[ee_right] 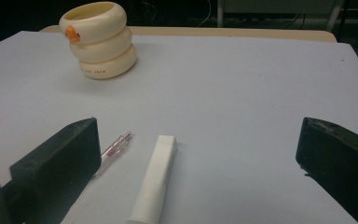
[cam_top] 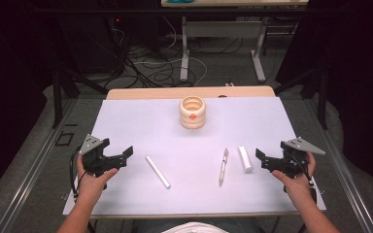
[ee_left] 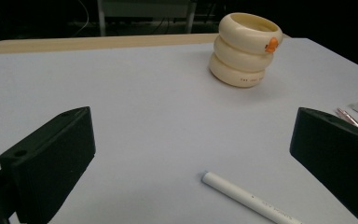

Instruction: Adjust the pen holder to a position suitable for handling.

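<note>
A cream ringed holder [cam_top: 192, 112] [ee_left: 244, 49] [ee_right: 100, 39] with an orange spot stands upright at the back middle of the white table sheet [cam_top: 136, 121]. A long white pen [cam_top: 157, 171] [ee_left: 249, 198] lies just right of my left gripper [cam_top: 119, 148] [ee_left: 191, 158], which is open and empty. A clear pinkish pen [cam_top: 223, 166] [ee_right: 115, 150] and a short white stick [cam_top: 245, 158] [ee_right: 154, 184] lie side by side left of my right gripper [cam_top: 271, 153] [ee_right: 198, 158]. That gripper is also open and holds nothing.
A strip of bare wooden tabletop [cam_top: 189, 92] shows behind the sheet. Beyond it are table legs [cam_top: 184, 48] and loose cables [cam_top: 145, 68] on the floor. A person's hands [cam_top: 91, 182] hold both grippers near the front edge.
</note>
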`<move>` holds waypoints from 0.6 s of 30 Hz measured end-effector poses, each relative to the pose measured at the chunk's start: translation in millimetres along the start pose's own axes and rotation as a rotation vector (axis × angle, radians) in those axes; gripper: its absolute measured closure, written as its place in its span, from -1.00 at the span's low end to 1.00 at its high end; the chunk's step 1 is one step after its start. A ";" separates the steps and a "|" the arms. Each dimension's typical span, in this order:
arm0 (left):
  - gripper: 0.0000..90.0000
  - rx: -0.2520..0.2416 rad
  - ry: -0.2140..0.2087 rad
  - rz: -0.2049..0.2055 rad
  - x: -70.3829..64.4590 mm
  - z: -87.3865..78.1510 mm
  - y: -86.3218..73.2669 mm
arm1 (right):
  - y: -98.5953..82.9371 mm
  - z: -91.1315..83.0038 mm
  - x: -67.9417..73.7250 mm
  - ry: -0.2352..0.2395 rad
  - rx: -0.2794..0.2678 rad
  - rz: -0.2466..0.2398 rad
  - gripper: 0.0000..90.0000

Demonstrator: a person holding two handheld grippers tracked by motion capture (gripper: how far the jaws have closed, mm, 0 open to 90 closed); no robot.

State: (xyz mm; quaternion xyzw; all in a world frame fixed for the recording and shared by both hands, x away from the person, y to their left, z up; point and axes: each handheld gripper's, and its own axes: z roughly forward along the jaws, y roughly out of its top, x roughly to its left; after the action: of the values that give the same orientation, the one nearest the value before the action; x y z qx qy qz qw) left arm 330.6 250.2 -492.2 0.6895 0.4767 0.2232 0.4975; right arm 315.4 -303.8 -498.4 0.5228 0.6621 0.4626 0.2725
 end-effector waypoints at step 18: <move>-0.99 0.079 -0.078 -0.029 -18.1 7.3 1.0 | 0.7 1.2 7.3 -0.003 -0.006 -0.031 -1.00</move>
State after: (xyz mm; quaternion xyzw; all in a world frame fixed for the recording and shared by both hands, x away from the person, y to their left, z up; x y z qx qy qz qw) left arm 328.6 230.7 -491.2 0.7098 0.4753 0.1697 0.4913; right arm 314.4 -296.5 -497.4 0.5123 0.6683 0.4597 0.2824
